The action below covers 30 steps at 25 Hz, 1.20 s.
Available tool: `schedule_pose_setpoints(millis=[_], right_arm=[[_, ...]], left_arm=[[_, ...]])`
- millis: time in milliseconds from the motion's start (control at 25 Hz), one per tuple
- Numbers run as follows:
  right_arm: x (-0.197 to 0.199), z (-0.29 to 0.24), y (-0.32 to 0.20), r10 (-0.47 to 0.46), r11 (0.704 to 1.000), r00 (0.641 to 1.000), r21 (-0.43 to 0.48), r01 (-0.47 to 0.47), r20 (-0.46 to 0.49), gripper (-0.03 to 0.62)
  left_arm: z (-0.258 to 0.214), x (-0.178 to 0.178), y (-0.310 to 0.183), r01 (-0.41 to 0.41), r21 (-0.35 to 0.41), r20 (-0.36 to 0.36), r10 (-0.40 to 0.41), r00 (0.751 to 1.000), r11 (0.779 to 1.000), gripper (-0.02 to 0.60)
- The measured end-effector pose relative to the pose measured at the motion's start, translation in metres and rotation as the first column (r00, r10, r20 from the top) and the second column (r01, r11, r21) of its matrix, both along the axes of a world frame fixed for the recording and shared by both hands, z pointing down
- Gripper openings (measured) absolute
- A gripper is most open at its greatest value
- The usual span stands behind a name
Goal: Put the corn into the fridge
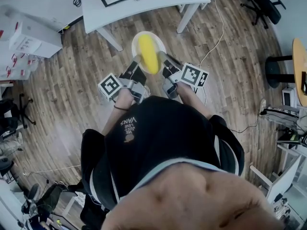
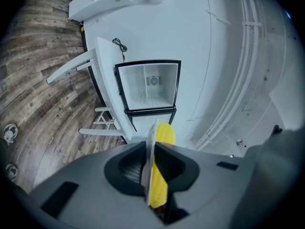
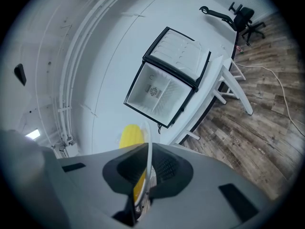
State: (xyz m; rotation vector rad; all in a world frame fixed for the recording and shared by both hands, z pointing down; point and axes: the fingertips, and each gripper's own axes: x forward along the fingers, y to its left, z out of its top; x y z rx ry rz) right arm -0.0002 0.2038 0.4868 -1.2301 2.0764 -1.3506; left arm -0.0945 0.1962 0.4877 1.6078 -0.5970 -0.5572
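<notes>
Out in front of you, over the wooden floor (image 1: 72, 95), a white plate (image 1: 138, 38) carried the corn (image 1: 149, 54), which lay lengthwise along its middle. Your left gripper (image 1: 137, 60) had its jaws closed on the plate's left rim, and your right gripper (image 1: 161, 57) had its jaws closed on the right rim, so the plate hung between the two. Each gripper view showed the rim edge-on between that gripper's jaws, with the yellow cob just beyond it. Both grippers pointed toward a small black-framed fridge (image 2: 147, 62) standing on a white counter (image 2: 106, 73) against the wall. Its door (image 3: 180, 50) stood swung open, exposing a white interior. The corn was well apart from the fridge and not yet inside it. A black office chair (image 1: 265, 5) stood off to your right, clear of the plate.
</notes>
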Motion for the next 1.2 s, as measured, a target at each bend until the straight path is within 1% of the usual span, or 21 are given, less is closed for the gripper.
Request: schedule_pose_setpoints(millis=[200,600,920,1080,1200], right_arm=[[-0.007,-0.001,-0.027,0.006,1.000,1.000,-0.002,-0.006,-0.004,0.028],[-0.019,-0.003,-0.067,0.044,0.999,0.999,0.001,-0.044,-0.015,0.028],[-0.033,-0.001,-0.087,0.074,0.997,0.997,-0.009,-0.074,-0.009,0.028],[-0.030,0.000,-0.091,0.074,0.997,0.997,-0.020,-0.074,-0.018,0.028],[-0.027,0.001,-0.098,0.071,0.997,0.997,-0.023,-0.072,-0.018,0.028]], left_arm=[[0.000,-0.007,-0.027,-0.006,-0.008,-0.006,0.006,1.000,1.000,0.044],[-0.003,-0.019,-0.071,-0.038,0.002,-0.016,0.038,0.999,0.999,0.044],[0.000,-0.032,-0.094,-0.072,-0.005,-0.009,0.072,0.997,0.997,0.046],[0.001,-0.029,-0.097,-0.076,-0.017,-0.022,0.076,0.997,0.997,0.046],[0.003,-0.026,-0.105,-0.074,-0.028,-0.019,0.073,0.997,0.997,0.044]])
